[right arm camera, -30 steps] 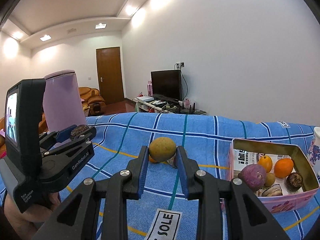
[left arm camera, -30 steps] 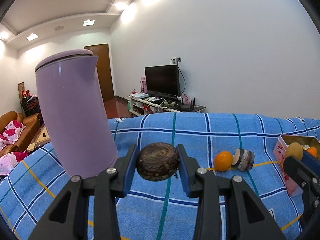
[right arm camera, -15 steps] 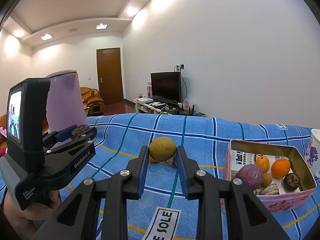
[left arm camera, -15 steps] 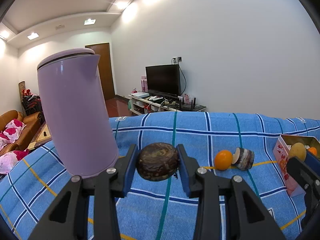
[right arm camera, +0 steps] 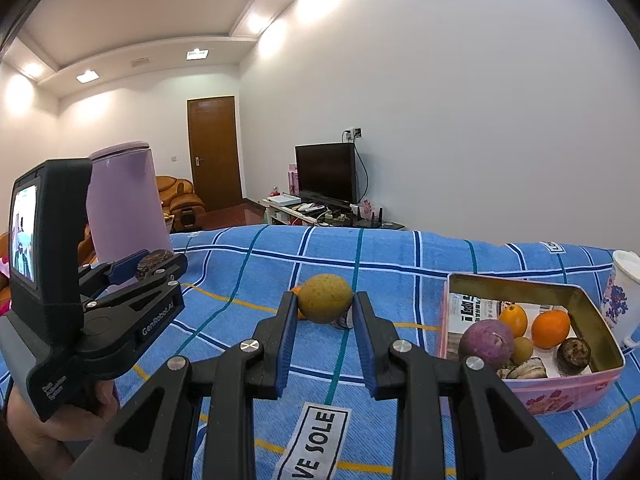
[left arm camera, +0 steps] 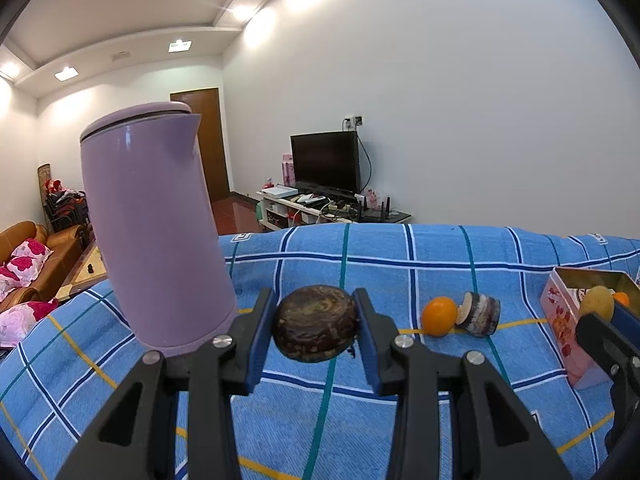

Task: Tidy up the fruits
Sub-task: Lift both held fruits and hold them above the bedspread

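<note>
Fruits were split: two held in the air, more in the pink tin (right arm camera: 532, 394) at right, an orange (left arm camera: 439, 316) and a cut piece (left arm camera: 480, 313) loose on the blue tabletop (left arm camera: 420, 264). Risk: both held fruits were round and pinched only at their sides, so a jolt or slack squeeze could roll them out onto the cloth. Kettle (left arm camera: 154, 224) stood just beside the left tongs (left arm camera: 316, 330); a swing could knock it. Left tongs were narrowly open, clamped on a dark brown fruit (left arm camera: 316, 328). Right tongs (right arm camera: 325, 306) were at their tightest, gripping a yellow-green fruit (right arm camera: 325, 298), probably clear of the cloth; hard to tell. Tin lay near its right.
</note>
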The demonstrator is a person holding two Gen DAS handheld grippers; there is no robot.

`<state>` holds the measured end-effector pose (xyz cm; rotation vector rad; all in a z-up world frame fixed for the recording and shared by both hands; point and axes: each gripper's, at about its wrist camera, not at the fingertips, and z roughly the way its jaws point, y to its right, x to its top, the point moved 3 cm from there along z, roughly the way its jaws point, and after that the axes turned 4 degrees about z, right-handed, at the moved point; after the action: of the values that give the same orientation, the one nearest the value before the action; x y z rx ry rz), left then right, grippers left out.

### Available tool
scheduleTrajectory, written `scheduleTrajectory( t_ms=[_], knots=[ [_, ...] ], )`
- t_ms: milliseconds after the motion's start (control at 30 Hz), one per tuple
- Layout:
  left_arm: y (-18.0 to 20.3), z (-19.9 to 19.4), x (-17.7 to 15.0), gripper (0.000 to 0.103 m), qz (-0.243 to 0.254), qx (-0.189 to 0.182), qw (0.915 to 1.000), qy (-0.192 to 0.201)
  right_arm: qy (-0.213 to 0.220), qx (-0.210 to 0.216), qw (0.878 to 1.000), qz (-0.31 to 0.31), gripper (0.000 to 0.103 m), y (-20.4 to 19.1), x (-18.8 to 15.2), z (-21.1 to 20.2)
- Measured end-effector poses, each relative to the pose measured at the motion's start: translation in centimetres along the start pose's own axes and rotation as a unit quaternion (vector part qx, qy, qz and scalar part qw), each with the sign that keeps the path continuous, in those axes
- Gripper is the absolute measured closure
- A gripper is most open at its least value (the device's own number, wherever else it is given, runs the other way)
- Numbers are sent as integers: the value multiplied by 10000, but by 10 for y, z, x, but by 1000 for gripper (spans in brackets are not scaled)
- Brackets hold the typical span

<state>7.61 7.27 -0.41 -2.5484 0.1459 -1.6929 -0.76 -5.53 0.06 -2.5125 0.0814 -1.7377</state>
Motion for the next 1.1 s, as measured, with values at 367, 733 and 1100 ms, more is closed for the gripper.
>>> scheduleTrajectory(
  t_ms=[367,733,1100],
  knots=[
    [9,-8,-1,62,50,4,10000,38,5,-122,9999,-48,73,5,0,-6],
    [14,-17,-3,62,-33,1,10000,11,-28,-118,9999,-67,73,13,0,-11],
    [30,-28,-5,62,66,-40,10000,-19,-94,-177,9998,-2,73,29,-3,-19]
  ],
)
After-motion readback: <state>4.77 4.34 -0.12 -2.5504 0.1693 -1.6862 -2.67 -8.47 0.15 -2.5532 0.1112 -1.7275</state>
